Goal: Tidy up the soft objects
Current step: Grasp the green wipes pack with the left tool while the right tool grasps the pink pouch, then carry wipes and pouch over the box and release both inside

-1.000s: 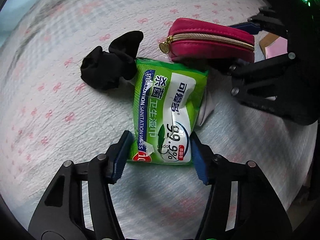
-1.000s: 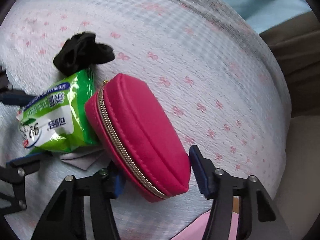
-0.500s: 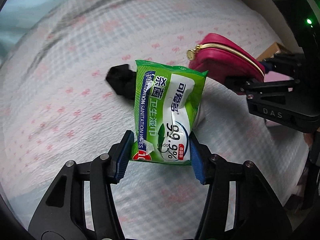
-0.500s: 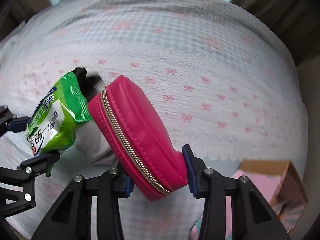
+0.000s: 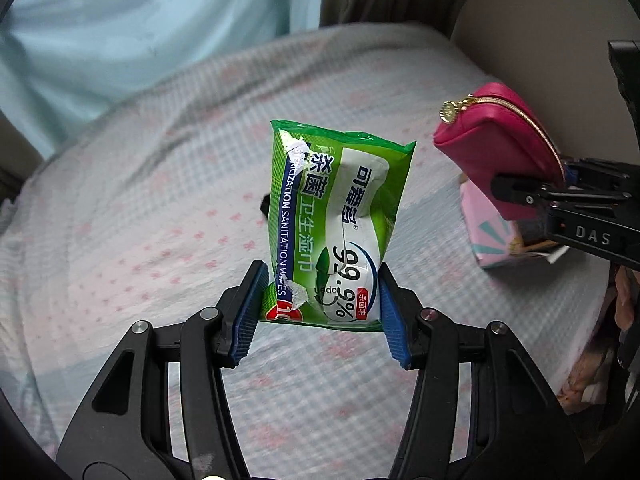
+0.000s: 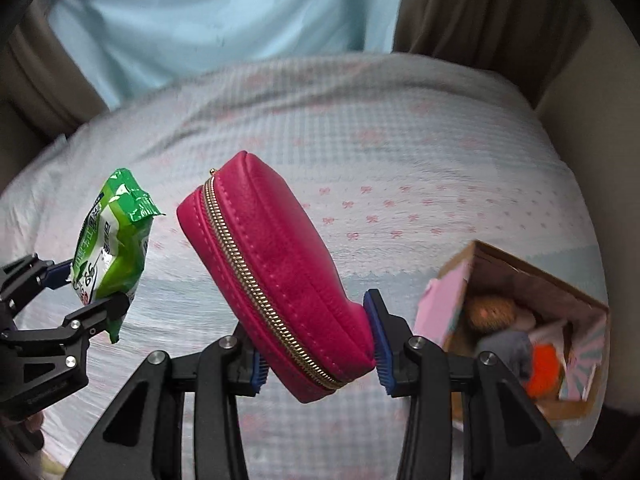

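My left gripper (image 5: pixel 320 312) is shut on a green pack of wet wipes (image 5: pixel 336 216) and holds it upright, high above the bed; the pack also shows in the right wrist view (image 6: pixel 112 244). My right gripper (image 6: pixel 316 344) is shut on a magenta zip pouch (image 6: pixel 276 268), also lifted; it shows at the right of the left wrist view (image 5: pixel 500 156). A sliver of a black cloth (image 5: pixel 265 204) peeks out behind the wipes pack on the bed.
The bed has a pale checked cover with pink bows (image 6: pixel 400 152). A cardboard box with pink sides (image 6: pixel 516 320), holding soft items, sits on the bed's right edge; it also shows in the left wrist view (image 5: pixel 496 228). Curtains (image 5: pixel 120 20) hang behind the bed.
Both grippers have risen well above the bed with the wipes pack and the pouch. The black cloth stayed on the bed. The box has come into the right wrist view.
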`<control>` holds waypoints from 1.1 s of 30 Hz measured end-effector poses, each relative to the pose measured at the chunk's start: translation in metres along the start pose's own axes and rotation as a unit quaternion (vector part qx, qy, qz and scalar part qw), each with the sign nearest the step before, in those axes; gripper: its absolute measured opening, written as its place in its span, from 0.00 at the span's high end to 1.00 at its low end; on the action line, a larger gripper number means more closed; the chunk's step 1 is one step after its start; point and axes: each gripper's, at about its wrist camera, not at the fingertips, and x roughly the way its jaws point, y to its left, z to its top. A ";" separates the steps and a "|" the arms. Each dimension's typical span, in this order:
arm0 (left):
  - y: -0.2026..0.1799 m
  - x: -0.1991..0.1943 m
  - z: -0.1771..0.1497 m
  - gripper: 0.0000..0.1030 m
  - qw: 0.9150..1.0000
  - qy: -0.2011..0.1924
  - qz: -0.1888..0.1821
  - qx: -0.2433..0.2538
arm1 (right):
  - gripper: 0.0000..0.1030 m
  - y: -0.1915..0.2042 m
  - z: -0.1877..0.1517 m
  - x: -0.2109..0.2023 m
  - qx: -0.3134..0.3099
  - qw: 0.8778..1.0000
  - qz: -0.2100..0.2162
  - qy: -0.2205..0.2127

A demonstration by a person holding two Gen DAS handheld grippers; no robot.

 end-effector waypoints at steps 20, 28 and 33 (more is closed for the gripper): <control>-0.143 -0.106 0.051 0.51 0.996 -0.070 -0.049 0.025 | 0.62 -0.129 -0.076 -0.167 0.124 0.990 -0.035 -0.056; -0.251 -0.069 0.069 0.51 0.997 -0.043 -0.063 0.032 | 0.62 -0.220 -0.094 -0.163 0.143 0.989 -0.032 -0.033; -0.311 -0.024 0.077 0.51 0.997 -0.011 -0.070 0.028 | 0.62 -0.273 -0.096 -0.142 0.137 0.990 -0.031 -0.009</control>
